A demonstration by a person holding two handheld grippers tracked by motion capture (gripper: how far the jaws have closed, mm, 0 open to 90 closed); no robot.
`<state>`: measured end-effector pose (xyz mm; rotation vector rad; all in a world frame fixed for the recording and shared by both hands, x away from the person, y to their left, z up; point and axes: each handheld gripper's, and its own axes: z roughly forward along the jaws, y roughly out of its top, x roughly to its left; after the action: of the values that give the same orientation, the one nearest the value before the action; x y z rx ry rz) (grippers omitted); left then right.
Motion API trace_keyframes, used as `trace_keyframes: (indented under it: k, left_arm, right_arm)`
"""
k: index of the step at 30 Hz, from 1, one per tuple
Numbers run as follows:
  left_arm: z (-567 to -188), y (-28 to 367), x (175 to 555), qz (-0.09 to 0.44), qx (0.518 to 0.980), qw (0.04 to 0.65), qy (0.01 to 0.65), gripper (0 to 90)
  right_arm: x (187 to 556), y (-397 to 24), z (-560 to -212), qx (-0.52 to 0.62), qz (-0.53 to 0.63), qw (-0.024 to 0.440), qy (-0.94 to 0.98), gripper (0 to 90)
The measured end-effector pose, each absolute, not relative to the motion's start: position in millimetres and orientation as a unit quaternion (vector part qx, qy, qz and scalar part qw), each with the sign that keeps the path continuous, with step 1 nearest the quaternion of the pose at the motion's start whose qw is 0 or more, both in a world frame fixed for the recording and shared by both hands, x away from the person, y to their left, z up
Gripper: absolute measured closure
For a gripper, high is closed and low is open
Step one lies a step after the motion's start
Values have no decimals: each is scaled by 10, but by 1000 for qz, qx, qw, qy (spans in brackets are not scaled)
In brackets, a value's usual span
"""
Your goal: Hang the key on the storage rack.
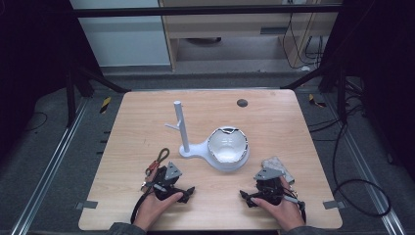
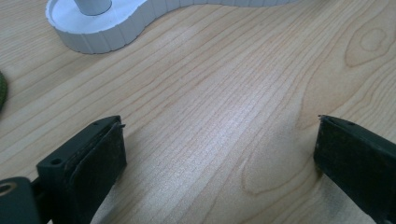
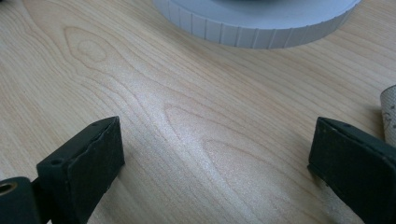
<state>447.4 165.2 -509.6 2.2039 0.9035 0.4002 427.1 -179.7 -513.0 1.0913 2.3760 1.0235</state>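
A white stand point(image 1: 182, 128) with an upright post and a short side branch sits mid-table; its base point(image 2: 93, 35) widens into a round dish point(image 3: 261, 28) holding a white bowl point(image 1: 228, 146). Near the table's front left, my left gripper point(image 1: 171, 178) rests low over bare wood, open with nothing between its jaws point(image 2: 219, 126). At the front right my right gripper point(image 1: 266, 182) is likewise open over bare wood point(image 3: 215, 126). A red and green strap with a clip point(image 1: 158, 160) lies just beyond the left gripper. A folded grey cloth point(image 1: 277, 165) lies beside the right gripper.
The wooden table point(image 1: 147, 117) has a small dark round mark point(image 1: 242, 103) near its far edge. The cloth's edge point(image 3: 390, 112) shows right of the right gripper's jaw. Black frame bars and cables surround the table on the floor.
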Motion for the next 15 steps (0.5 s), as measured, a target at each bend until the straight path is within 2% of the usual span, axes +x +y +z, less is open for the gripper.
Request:
trace_keyframes:
  k: [10, 15]
  left_arm:
    - [-4994, 1768, 4441, 154, 846, 371, 352, 48]
    - [-4810, 1948, 4475, 179, 850, 341, 360, 58]
  right_arm:
    - [4264, -1798, -5130, 385, 359, 166, 834, 33]
    - [4265, -1799, -5130, 384, 359, 166, 834, 33]
